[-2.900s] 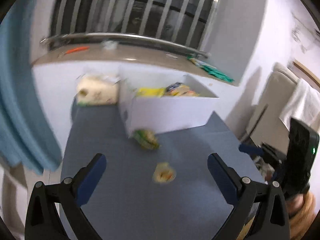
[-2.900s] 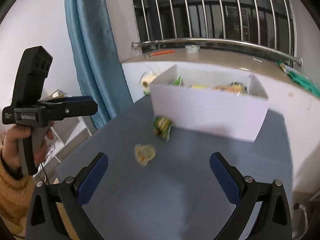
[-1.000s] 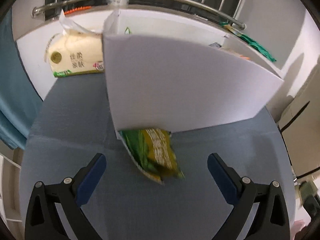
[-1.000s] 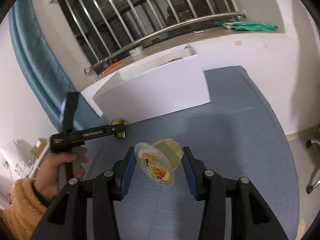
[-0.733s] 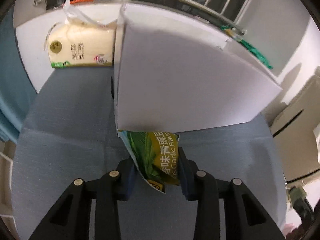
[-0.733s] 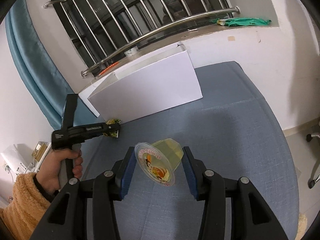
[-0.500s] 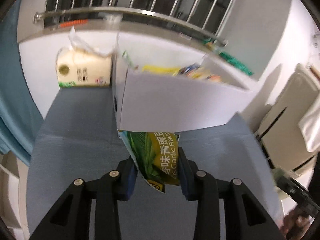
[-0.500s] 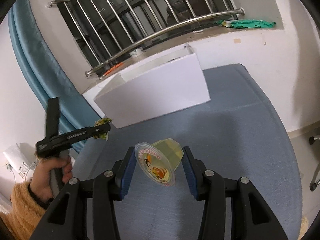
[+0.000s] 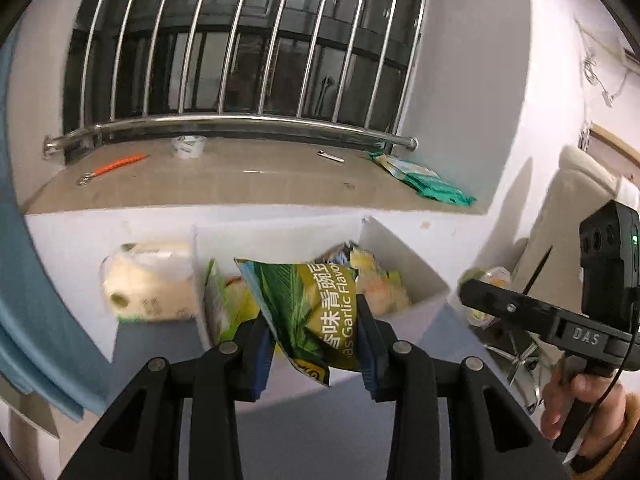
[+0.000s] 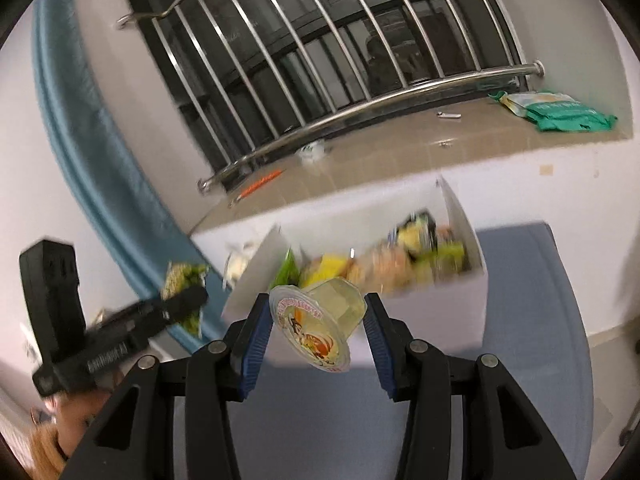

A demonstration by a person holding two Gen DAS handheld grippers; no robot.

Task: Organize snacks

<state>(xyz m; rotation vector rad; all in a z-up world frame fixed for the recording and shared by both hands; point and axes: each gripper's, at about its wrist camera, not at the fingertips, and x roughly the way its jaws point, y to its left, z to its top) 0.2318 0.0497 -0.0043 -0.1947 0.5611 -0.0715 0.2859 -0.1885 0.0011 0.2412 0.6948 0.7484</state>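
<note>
Snacks fill the white box (image 9: pixel 416 312) at the far end of the blue tabletop (image 9: pixel 320 432), but they are blurry, so only yellow, green and orange wrappers can be made out. One more snack, a green garlic snack bag (image 9: pixel 316 312), is up in the air in front of the box. The left gripper (image 9: pixel 314 348) has its jaws squeezed on both sides of the bag, and the bottom corner of the bag hangs down between them. The bag hides the middle of the box. In the right wrist view the same bag (image 10: pixel 182 284) is only a green and yellow smear at the tip of the left gripper (image 10: pixel 188 300), and the hand under it is too blurry to see well.

The right gripper (image 10: pixel 318 330) holds a clear jelly cup (image 10: pixel 320 320) — its jaws press on the cup's sides and the picture lid tilts toward the camera. The cup covers part of the box's front wall (image 10: pixel 440 312). In the left wrist view the cup (image 9: pixel 486 280) is mostly hidden behind the right gripper (image 9: pixel 484 296), and the hand (image 9: pixel 576 404) holding it is cut off at the edge.

A pale tissue pack (image 9: pixel 150 288) sits just left of the box — its print is too blurred to read. A green packet (image 9: pixel 428 182) lies on the windowsill (image 9: pixel 240 180) behind.
</note>
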